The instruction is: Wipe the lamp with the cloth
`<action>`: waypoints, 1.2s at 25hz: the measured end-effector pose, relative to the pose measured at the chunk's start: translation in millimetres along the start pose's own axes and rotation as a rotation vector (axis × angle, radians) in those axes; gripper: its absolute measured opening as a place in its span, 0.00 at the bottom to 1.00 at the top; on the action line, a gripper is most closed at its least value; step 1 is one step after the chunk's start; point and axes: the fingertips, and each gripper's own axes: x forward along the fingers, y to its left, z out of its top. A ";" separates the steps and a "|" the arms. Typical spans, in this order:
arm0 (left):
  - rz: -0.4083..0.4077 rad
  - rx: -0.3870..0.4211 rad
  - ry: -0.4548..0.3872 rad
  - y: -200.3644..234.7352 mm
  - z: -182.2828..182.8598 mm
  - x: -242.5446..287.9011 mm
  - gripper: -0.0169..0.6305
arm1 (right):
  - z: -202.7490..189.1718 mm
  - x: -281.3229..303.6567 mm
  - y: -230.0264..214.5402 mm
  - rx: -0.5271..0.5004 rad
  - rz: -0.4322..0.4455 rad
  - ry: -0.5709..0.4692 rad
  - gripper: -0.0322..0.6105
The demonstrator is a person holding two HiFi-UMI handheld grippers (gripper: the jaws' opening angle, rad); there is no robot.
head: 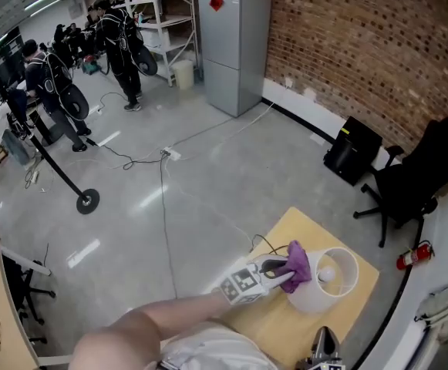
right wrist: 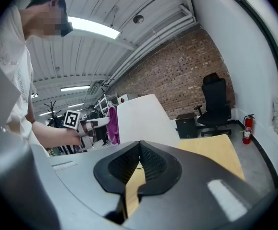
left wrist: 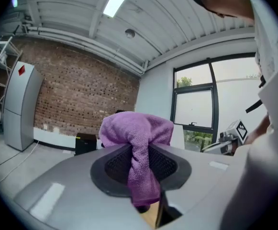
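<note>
In the head view a white lamp [head: 328,280] with a drum shade stands on a light wooden surface [head: 281,322], at about 5 o'clock from the middle of the picture. The bulb shows inside the open top of the shade.

The left gripper [head: 284,271] reaches in from the lamp's 9 o'clock side, held level. Its fingers are clamped on a purple cloth [head: 298,265]. In the left gripper view the cloth is bunched above the fingers, and a narrow strip of it hangs down between the pads. The bunched end lies against the shade's upper rim at 9 o'clock.

The right gripper [head: 325,347] sits at the lamp's 6 o'clock, at the bottom edge of the head view, apart from the shade. In its own view the fingers are closed tip to tip with nothing between them. They point at the side of the shade.

A black office chair [head: 420,172] stands on the floor at 2 o'clock from the lamp. A red fire extinguisher [head: 414,256] stands at 3 o'clock, near the wall.
</note>
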 end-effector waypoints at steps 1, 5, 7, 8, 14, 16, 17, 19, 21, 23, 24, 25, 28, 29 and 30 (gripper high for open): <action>-0.016 0.011 -0.030 -0.1 14.1 2.9 0.18 | -0.5 0.0 0.7 -0.003 -0.001 0.000 0.07; -0.092 0.058 -0.084 -5.9 51.5 14.0 0.18 | -2.7 0.2 3.2 -0.016 -0.006 0.002 0.07; -0.123 0.102 -0.068 -6.8 49.5 13.6 0.18 | -3.4 0.8 6.3 -0.022 -0.009 0.002 0.07; -0.137 0.115 -0.059 -5.0 45.7 10.9 0.18 | -3.6 1.6 9.0 -0.024 -0.012 0.003 0.07; -0.179 0.089 -0.035 26.6 42.0 -7.3 0.18 | 4.7 13.8 38.5 -0.029 -0.032 0.009 0.07; -0.156 0.087 -0.005 35.9 35.4 4.5 0.18 | 11.9 15.5 29.9 -0.025 -0.036 0.012 0.07; -0.148 0.087 0.015 38.0 30.2 13.0 0.17 | 14.4 14.6 22.6 -0.021 -0.040 0.011 0.07; -0.148 0.083 0.054 38.7 19.2 26.6 0.17 | 16.3 11.7 11.1 -0.011 -0.055 0.009 0.07; -0.154 0.084 0.092 41.7 4.6 31.9 0.17 | 15.9 11.5 8.9 -0.004 -0.065 0.010 0.07; -0.160 0.081 0.128 47.0 -12.1 32.3 0.17 | 16.9 15.0 13.4 -0.011 -0.065 0.020 0.07; -0.161 0.077 0.148 49.9 -21.0 32.1 0.17 | 17.3 17.2 15.8 -0.016 -0.063 0.025 0.07; -0.160 0.071 0.170 53.0 -30.3 32.1 0.17 | 17.5 19.1 17.4 -0.019 -0.063 0.029 0.07; -0.151 0.054 0.233 62.6 -54.5 32.7 0.17 | 19.6 23.9 20.1 -0.029 -0.061 0.033 0.07; -0.145 0.050 0.243 66.0 -58.5 33.0 0.17 | 20.9 25.0 20.8 -0.034 -0.059 0.033 0.07; -0.139 0.048 0.246 69.5 -59.1 33.6 0.17 | 22.1 25.6 21.5 -0.039 -0.058 0.033 0.07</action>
